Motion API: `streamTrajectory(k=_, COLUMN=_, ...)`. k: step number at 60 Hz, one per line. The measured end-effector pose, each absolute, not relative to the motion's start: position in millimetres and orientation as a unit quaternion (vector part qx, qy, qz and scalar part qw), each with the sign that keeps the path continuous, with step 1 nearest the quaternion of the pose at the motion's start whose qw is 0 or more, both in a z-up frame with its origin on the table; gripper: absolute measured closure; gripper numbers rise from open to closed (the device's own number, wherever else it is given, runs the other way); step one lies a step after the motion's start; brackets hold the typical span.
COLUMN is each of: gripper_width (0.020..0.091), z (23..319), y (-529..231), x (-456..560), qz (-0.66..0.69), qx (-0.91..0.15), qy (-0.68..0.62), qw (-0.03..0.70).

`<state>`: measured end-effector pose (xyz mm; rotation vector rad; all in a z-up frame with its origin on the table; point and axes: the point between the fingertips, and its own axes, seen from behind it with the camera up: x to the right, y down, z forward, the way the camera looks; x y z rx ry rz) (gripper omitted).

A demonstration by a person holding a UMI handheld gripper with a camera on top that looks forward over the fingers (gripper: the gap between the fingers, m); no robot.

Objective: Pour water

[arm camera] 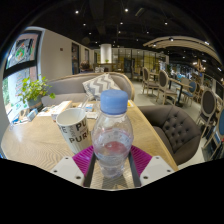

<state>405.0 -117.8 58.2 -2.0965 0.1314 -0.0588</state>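
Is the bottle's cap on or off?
On: the blue cap sits atop the upright bottle held between the tool fingers.

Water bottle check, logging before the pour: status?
Gripper shut on water bottle, blue cap on, upright. White cup just beside it on the table. Nothing in between.

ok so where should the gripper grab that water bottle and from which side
Grip the water bottle around its straight mid-body, below the blue cap, coming in level from the near side. It stands upright between the gripper fingers, with the white cup close beside it.
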Motion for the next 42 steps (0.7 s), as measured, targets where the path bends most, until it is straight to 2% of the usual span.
streamTrajectory(k=1, gripper_width=0.0565, z=58, y=-117, x=406, qz=-0.025, qx=-0.865, qy=0.053, qw=0.498)
streamTrajectory(k=4, gripper_width=0.0579, z=58, y=-114, x=406, qz=-0.025, qx=-0.861, qy=0.049, qw=0.505)
streamTrajectory(k=11, gripper_width=0.0704, z=59, y=-113, x=409, qz=-0.025, qx=-0.86, qy=0.053, qw=0.507)
streamTrajectory(k=13, gripper_width=0.0709, z=59, y=-114, x=410, qz=-0.027, qx=-0.86, qy=0.055, qw=0.507)
streamTrajectory(k=14, gripper_width=0.074, z=59, y=-114, x=410, qz=-0.027, qx=-0.86, qy=0.054, qw=0.506)
streamTrajectory(k=16, gripper_width=0.074, z=59, y=-114, x=410, qz=-0.027, qx=-0.862, qy=0.053, qw=0.504)
streamTrajectory(k=17, gripper_width=0.0766, z=59, y=-114, x=409, qz=-0.027, qx=-0.862, qy=0.052, qw=0.504)
streamTrajectory(k=29, gripper_width=0.0771, z=76, y=-114, x=408, qz=-0.042, qx=-0.863, qy=0.032, qw=0.503)
streamTrajectory(k=42, gripper_width=0.0771, z=123, y=-101, x=441, qz=-0.151, qx=-0.85, qy=-0.028, qw=0.504)
